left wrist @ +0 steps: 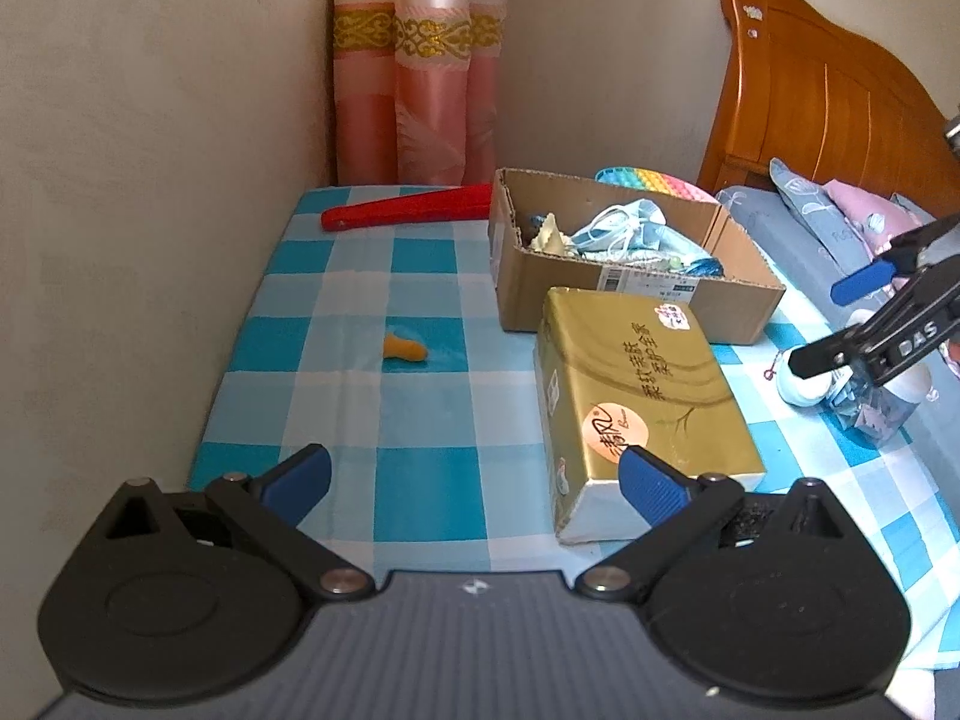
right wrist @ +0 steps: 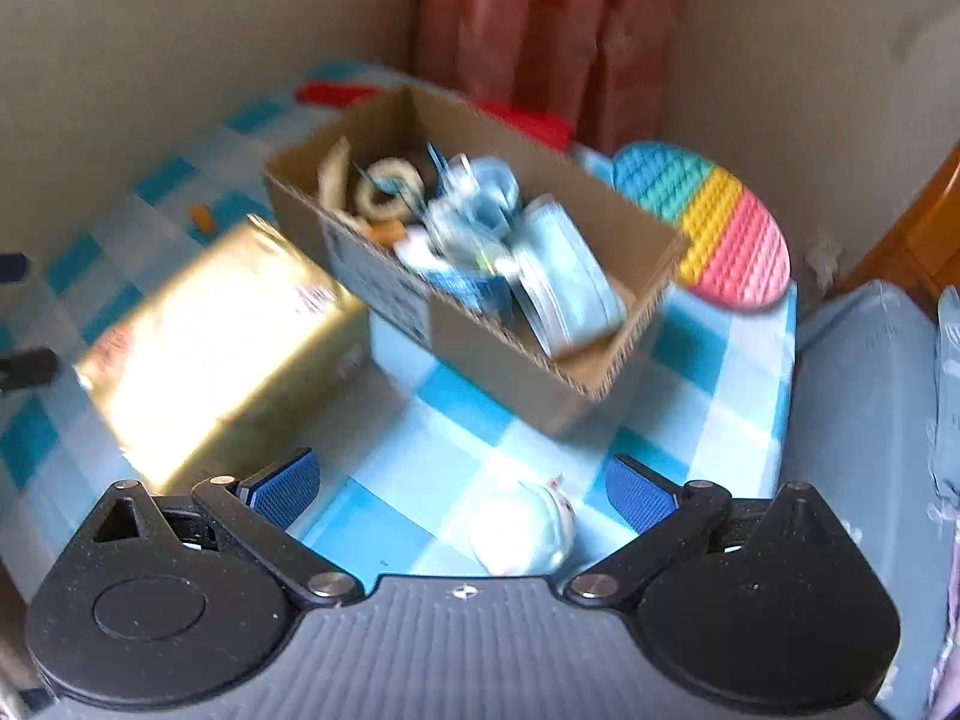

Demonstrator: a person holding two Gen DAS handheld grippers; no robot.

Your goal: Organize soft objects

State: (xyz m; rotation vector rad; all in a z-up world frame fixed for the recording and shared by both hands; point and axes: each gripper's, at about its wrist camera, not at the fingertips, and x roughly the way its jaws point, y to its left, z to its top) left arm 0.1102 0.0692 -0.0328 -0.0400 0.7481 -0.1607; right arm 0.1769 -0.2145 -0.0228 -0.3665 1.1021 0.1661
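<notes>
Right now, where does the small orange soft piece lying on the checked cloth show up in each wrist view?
Left wrist view: the orange piece lies alone on the checked cloth, left of centre, left of the gold box.
Right wrist view: a small orange blur at upper left, beyond the gold box.
Shared landmark: the cardboard box, behind the gold box in both.

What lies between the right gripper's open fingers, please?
In the right wrist view, a small white soft toy sits on the checked cloth between the right gripper fingers, untouched.
</notes>
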